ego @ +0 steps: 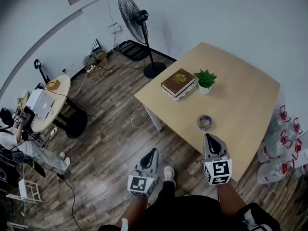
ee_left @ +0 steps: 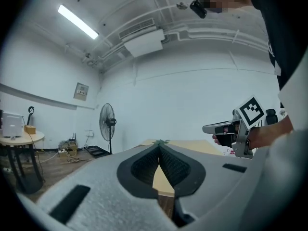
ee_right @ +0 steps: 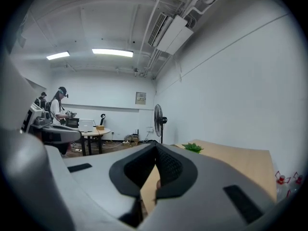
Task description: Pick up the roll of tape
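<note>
The roll of tape [ego: 205,122] lies flat on the light wooden table [ego: 240,100], near its front edge. My right gripper [ego: 211,138] is shut and empty. It points at the roll from just short of it, over the table's edge. My left gripper [ego: 153,151] is also shut and empty, and hangs over the wooden floor to the left of the table. In the left gripper view the jaws [ee_left: 159,147] meet at the tip, and the right gripper [ee_left: 226,127] shows at the right. In the right gripper view the jaws [ee_right: 155,148] hide the roll.
A brown book [ego: 178,82] and a small potted plant [ego: 205,80] sit further back on the table. A standing fan [ego: 137,28] is behind the table's far corner. Several water bottles [ego: 284,143] stand to its right. A round table [ego: 48,102] and a person [ego: 19,146] are at the far left.
</note>
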`<state>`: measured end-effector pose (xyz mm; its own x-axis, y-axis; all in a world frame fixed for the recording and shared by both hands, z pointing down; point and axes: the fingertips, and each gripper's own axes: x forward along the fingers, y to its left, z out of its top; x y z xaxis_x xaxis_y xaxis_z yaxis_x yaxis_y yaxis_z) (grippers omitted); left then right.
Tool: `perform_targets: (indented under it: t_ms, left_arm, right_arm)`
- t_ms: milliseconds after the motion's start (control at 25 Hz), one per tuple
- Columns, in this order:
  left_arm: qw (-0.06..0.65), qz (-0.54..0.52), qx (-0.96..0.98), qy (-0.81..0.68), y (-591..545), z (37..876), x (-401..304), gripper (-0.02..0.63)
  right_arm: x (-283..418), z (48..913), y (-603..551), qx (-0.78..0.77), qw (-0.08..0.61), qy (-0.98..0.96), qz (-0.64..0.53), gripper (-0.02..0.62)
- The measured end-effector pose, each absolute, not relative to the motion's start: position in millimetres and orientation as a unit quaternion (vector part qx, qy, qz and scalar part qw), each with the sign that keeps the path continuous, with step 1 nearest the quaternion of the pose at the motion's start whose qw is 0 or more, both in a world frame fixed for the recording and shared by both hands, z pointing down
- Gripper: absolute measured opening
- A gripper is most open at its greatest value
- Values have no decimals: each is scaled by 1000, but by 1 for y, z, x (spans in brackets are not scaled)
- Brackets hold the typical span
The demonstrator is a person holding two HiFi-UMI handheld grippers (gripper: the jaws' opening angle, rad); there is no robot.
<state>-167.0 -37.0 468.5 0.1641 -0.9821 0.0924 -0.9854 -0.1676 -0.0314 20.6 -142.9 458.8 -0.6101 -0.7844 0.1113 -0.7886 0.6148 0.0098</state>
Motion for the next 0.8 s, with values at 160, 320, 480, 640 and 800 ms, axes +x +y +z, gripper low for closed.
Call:
perform_targets:
  t_ms: [160, 320, 480, 640, 800]
  left_arm:
    - [27, 42, 769, -638, -77, 469, -192, 0]
    - [43, 45, 784, -617, -120, 473, -205, 0]
    - [46, 51, 805, -590, -158, 477, -210, 0]
    - [42, 55, 823, -564, -195, 477, -219, 0]
    - [44, 60, 835, -546, -230, 480, -232, 0]
  right_arm:
    - [7, 467, -175, 445, 73, -892, 32, -6]
    - [-10, 475, -201, 448, 97, -888, 39, -6]
    - [-20, 482, -228, 466, 119, -876, 37, -5]
    - [-25, 494, -250, 482, 137, -864, 45, 2]
    - [-31, 509, -270, 488, 161, -856, 51, 70]
